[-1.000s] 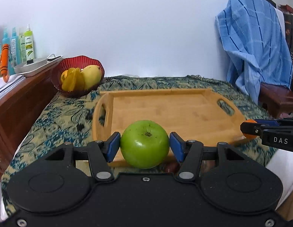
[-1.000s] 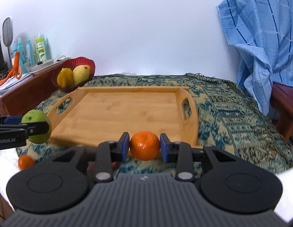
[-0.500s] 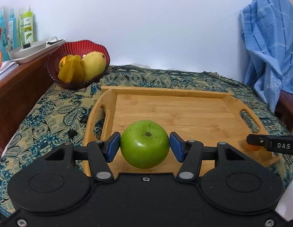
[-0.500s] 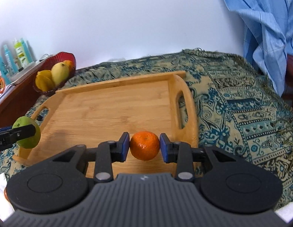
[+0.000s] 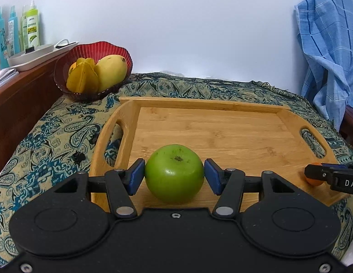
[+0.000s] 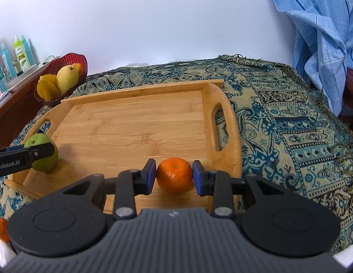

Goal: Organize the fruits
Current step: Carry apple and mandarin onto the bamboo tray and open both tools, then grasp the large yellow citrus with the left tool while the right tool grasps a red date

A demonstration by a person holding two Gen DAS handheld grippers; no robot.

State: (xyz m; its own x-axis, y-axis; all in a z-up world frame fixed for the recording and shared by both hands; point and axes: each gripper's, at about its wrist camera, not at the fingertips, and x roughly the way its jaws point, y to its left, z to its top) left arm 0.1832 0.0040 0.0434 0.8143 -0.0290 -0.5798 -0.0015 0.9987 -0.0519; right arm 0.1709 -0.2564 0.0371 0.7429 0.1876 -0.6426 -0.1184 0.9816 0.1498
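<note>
Pinching a green apple [image 5: 174, 173] between its two blue pads, the left gripper [image 5: 174, 176] holds the fruit right at its fingertips, low over the near left part of the wooden tray [image 5: 213, 134]; whether the apple already touches the tray floor cannot be told. The right gripper [image 6: 174, 175] is closed in the same way on one small orange [image 6: 174, 174], which sits between its pads over the near right corner of the same tray, just beside the right handle slot. From the left gripper, the right one appears far to the right side at the tray edge, with the orange partly hidden behind its finger; from the right gripper, the left one appears at the far left with the apple. Ahead of both grippers and to their left stands one red bowl [image 5: 94, 52] on the patterned cloth [image 5: 51, 132], beyond the tray's far left corner. In the bowl one mango [image 5: 111, 68], one starfruit [image 5: 82, 77] and a bit of one more orange fruit [image 6: 77, 66] are seen. One more orange [image 6: 2, 229] lies low at the left edge of the right wrist view, behind the gripper's body. A blue checked cloth [image 5: 329, 52] hangs to the far right.
</note>
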